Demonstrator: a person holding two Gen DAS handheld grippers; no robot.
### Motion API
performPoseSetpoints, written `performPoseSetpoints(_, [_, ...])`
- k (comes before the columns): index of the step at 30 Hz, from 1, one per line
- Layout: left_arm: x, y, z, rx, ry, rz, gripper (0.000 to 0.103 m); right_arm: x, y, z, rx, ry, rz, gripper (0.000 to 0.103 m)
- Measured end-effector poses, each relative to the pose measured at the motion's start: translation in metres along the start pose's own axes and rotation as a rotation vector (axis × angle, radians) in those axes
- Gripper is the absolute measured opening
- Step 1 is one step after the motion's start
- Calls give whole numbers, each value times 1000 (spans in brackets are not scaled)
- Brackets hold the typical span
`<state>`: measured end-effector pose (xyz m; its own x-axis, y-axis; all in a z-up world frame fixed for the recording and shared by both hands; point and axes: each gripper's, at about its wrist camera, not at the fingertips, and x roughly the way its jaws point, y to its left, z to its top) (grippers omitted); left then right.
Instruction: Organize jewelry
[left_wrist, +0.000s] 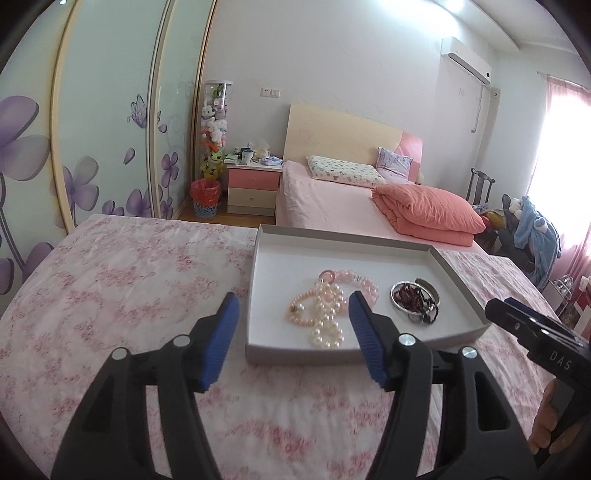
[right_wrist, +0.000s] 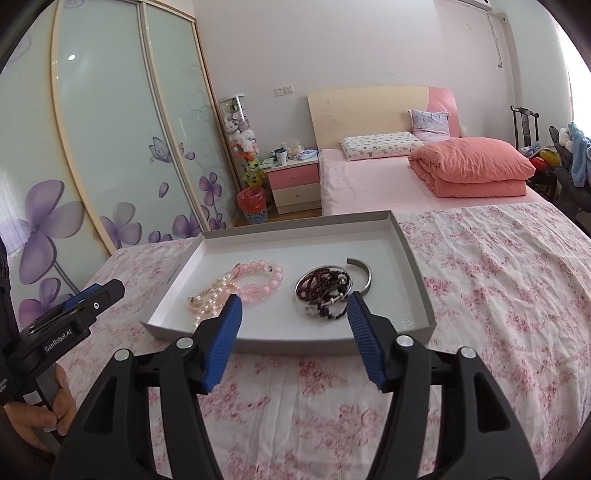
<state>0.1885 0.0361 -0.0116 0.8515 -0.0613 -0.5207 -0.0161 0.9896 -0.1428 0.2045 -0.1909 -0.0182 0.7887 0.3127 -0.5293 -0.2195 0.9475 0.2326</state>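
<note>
All the jewelry visible already lies in the tray (right_wrist: 413, 258): pearl strands (left_wrist: 325, 314) just beyond the left gripper (left_wrist: 291, 339) fingers, dark beads (right_wrist: 325, 291) and bangle (right_wrist: 364, 275) just past the right gripper (right_wrist: 293, 341). Both sets of fingers stand open and empty; little seems left beyond tidying.

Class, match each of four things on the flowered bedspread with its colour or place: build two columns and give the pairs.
Things:
1. round-bead bracelet
2. open metal bangle
3. shallow cardboard tray
4. left gripper

Descriptions:
A. grey outside, white inside
B. pink
C. silver, at the tray's right side
D. open, in front of the tray

Pairs: 1-B, 2-C, 3-A, 4-D
</note>
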Motion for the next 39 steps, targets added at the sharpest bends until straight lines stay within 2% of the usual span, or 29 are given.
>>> performPoseSetpoints(13, [-55,0,-31,47,-47,-9,87,-48,23,-22,-68,-57,-18,94])
performPoseSetpoints(18, [-66,-4,-37,63,-66,8,95,-60,28,-27,-90,-84,-29,101])
performPoseSetpoints(22, [-75,-5,-40,75,-86,25,99,-65,26,-30,-80,-87,-28,101])
performPoseSetpoints(39, [-88,-17,-48,124,-125,49,99,-71,15,-47,-48,-81,-53,101])
